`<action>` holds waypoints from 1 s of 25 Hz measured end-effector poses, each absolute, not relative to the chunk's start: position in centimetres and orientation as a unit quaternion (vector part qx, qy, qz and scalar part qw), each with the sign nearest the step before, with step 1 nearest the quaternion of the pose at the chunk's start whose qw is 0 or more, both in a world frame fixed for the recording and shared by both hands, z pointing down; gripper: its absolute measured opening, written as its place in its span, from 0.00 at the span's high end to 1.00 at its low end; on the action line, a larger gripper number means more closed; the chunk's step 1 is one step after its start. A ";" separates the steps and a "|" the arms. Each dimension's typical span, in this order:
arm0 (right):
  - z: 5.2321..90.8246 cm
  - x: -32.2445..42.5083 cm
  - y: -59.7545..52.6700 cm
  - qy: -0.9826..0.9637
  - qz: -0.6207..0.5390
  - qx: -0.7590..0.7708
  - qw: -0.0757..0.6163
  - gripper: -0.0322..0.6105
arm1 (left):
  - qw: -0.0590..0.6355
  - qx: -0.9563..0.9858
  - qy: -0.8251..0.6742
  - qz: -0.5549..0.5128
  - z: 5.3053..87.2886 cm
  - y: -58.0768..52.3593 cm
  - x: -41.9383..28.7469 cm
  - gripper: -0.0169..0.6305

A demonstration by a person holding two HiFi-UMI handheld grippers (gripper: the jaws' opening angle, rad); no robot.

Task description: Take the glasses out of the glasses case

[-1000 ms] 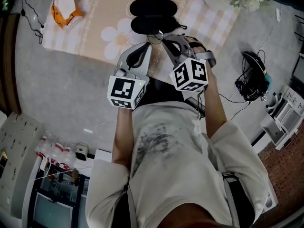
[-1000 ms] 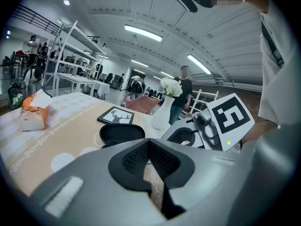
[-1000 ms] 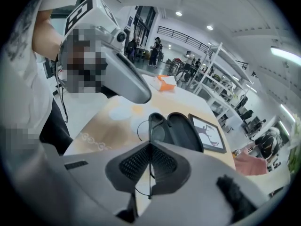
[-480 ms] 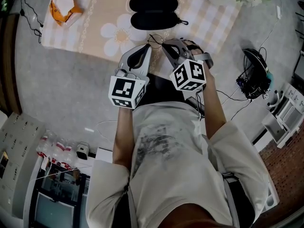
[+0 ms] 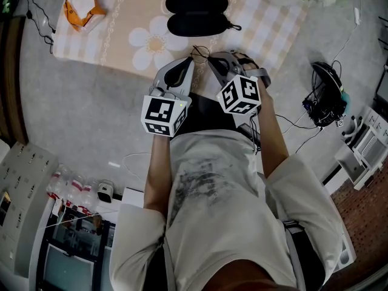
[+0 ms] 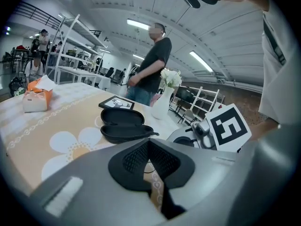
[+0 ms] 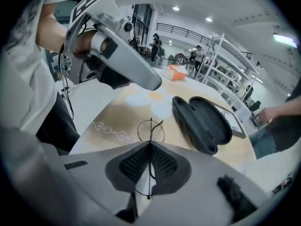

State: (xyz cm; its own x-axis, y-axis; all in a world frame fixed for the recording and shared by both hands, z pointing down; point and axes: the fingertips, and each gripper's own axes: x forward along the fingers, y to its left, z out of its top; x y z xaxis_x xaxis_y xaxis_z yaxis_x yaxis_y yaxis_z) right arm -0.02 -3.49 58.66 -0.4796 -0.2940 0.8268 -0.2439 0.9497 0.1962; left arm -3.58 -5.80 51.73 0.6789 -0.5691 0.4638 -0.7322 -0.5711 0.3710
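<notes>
A: Big hall, shelving at the back. Flower-print surface. Case lies open on its far part, long axis crosswise, both halves empty.

B: Glasses?

A: Out of the case. Thin wire pair, pinched in the right tool. Its jaws are closed on the frame, held edge-on, with one lens ring poking past the tips. They sit above the surface, close to its near edge.

B: Left tool?

A: Just beside the right one. Jaws together, nothing seen between them.

B: What does the next move turn on?

A: The case sits straight beyond the right tool, well apart, with bare cloth between. My read is that the set-down goes there, by the right hand, since it alone holds the pair.
</notes>
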 end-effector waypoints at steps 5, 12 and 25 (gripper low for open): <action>59.1 0.0 -3.2 -0.860 -0.026 0.153 0.486 0.92 | 0.277 0.873 -0.372 0.151 52.0 -5.5 -3.4 0.96; 59.2 0.0 -3.2 -0.862 -0.028 0.151 0.484 0.88 | 0.276 0.873 -0.371 0.153 52.0 -5.2 -3.1 0.96; 58.0 0.5 -3.1 -0.862 -0.029 0.164 0.479 0.74 | 0.264 0.877 -0.372 0.154 51.2 -4.9 -2.9 0.96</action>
